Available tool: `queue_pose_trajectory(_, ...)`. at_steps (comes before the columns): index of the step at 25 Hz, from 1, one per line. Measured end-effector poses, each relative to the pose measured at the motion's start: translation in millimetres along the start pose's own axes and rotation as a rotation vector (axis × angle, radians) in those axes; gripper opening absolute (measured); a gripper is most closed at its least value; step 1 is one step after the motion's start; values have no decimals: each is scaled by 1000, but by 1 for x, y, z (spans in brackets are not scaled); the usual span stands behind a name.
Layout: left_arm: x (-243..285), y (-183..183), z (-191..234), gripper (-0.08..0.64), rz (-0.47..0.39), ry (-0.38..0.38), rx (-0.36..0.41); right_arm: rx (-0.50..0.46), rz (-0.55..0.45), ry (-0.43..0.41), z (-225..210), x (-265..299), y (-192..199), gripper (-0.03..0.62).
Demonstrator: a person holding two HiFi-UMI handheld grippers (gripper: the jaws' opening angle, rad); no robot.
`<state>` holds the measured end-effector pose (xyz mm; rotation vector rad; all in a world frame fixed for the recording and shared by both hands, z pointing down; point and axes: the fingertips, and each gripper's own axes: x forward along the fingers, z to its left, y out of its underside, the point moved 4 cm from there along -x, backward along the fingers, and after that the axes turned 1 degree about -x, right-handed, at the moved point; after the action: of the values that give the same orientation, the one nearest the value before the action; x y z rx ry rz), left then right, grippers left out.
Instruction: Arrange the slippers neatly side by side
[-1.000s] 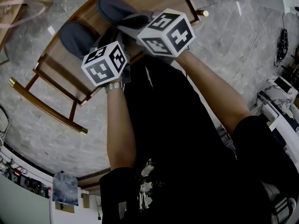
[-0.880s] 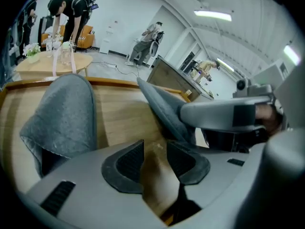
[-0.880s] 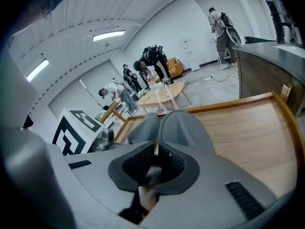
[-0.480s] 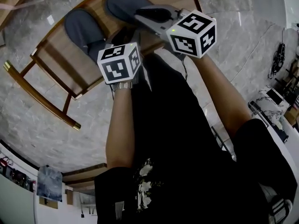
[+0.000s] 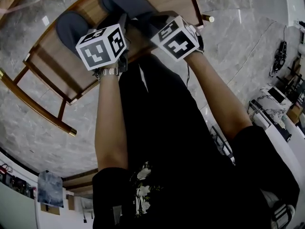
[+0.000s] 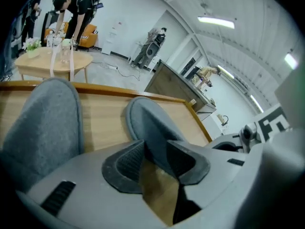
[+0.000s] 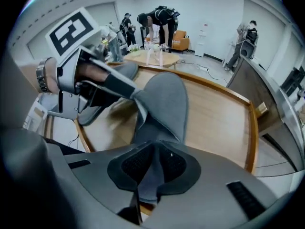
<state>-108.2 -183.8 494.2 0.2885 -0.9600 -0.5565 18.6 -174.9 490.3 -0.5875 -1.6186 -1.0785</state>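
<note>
slippers first: left slipper [image 5: 71,25] and right slipper [image 5: 126,1], both grey, lying toes away on the wooden tabletop [image 5: 50,56], nearly parallel, close but not touching. seen from the head view only as two toe ends past the marker cubes [image 5: 101,46], with the claws mostly hidden there under cubes and forearms.

shown far better from the left gripper view: left claw [image 6: 155,159] spread wide around the heel end of the right slipper. right pad against the grey fabric, a sliver of bare wood showing between the left pad and the slipper, so straddling rather than squeezing. left slipper off to that view's left, untouched.

shown only from the right gripper view: right claw [image 7: 155,168] on the rear edge of the same right slipper. thin fold of grey fabric pinched between its pads, jaws narrow and just now opening. also there, the left claw reaching in from the side onto the slipper's upper.

raised wooden rim [image 7: 251,128] round the tabletop, well clear of the right slipper's far side, with broad bare wood between slipper and rim. marble floor [image 5: 38,123] beyond the edge. people [image 7: 159,20] and a small round table [image 6: 50,63] far back in the room.

both forearms stretched forward and close together, watch [image 5: 108,71] on the left wrist. right claw pitched steeply down, left claw at a gentler slope.
</note>
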Motion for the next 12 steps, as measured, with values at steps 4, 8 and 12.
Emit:
queue_pose_trajectory(4,2,-5,2,140,14,-15,46,-7,14,-20,33,11,-14,25)
queue_pose_trajectory(8,2,-3,-1,138,13,-30,63,26,12,-12,42,16,-16,29)
queue_pose_trajectory(12,-2,-5,-3,140,5,-31,58,61,-30,1,33,3,-18,15)
